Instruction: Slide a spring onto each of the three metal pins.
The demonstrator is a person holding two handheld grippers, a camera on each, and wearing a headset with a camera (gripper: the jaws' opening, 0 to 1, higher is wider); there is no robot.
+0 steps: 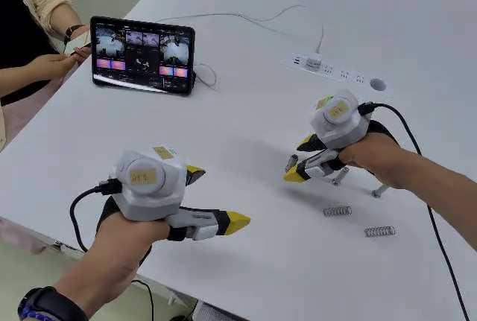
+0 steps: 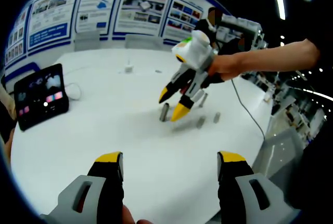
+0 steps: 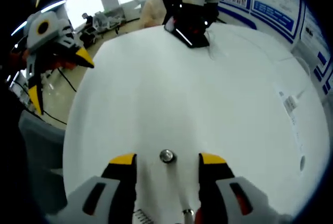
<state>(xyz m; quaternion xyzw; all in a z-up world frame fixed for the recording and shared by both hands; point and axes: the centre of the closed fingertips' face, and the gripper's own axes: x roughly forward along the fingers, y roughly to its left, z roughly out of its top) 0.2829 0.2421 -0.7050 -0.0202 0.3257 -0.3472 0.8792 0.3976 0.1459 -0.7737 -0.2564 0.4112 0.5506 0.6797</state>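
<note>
Three short metal pins stand at the right of the white table [image 1: 246, 120]: one [image 1: 291, 162] between the jaws of my right gripper [image 1: 299, 159], a second pin [image 1: 340, 176] and a third pin [image 1: 380, 189] behind it. The right gripper view looks down on the first pin [image 3: 166, 156], with my right gripper [image 3: 167, 168] open and a jaw on each side of it. Two loose springs [image 1: 337, 211] [image 1: 379, 231] lie flat near the pins. My left gripper [image 1: 216, 198] hovers open and empty at the front left. In its own view my left gripper [image 2: 170, 157] faces the pins [image 2: 164, 112].
A tablet [image 1: 141, 54] stands at the back left, with a person's hands [image 1: 52, 64] beside it. A white power strip [image 1: 328, 70] and its cable lie at the back right. The table's front edge runs just below my left hand.
</note>
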